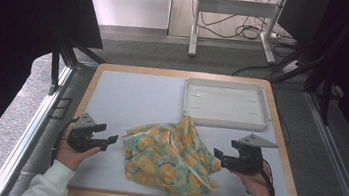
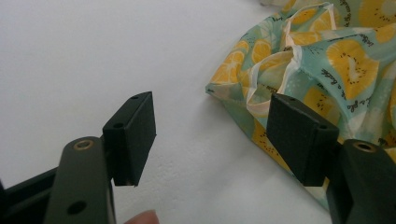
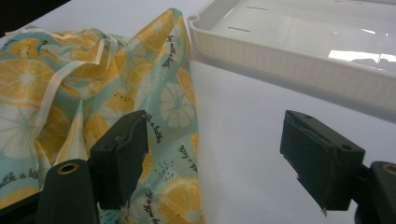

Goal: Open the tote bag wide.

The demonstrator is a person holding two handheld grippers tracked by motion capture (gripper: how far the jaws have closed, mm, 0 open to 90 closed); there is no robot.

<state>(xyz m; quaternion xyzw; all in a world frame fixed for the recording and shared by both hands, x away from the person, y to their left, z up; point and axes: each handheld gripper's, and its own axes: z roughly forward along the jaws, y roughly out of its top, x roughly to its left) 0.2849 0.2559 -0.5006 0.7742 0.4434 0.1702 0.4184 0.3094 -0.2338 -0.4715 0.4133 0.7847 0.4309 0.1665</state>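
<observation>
Cloth [image 1: 171, 155], lemon-printed and crumpled, lies low centre of the high view on the desk [image 1: 127, 97], below the empty white tray [image 1: 226, 103]; the left tool [image 1: 106, 142] and right tool [image 1: 219, 158] flank it, probably about to grasp. Left gripper view: jaws wide, empty, cloth upper right. Right gripper view: jaws wide, empty, cloth at left.
</observation>
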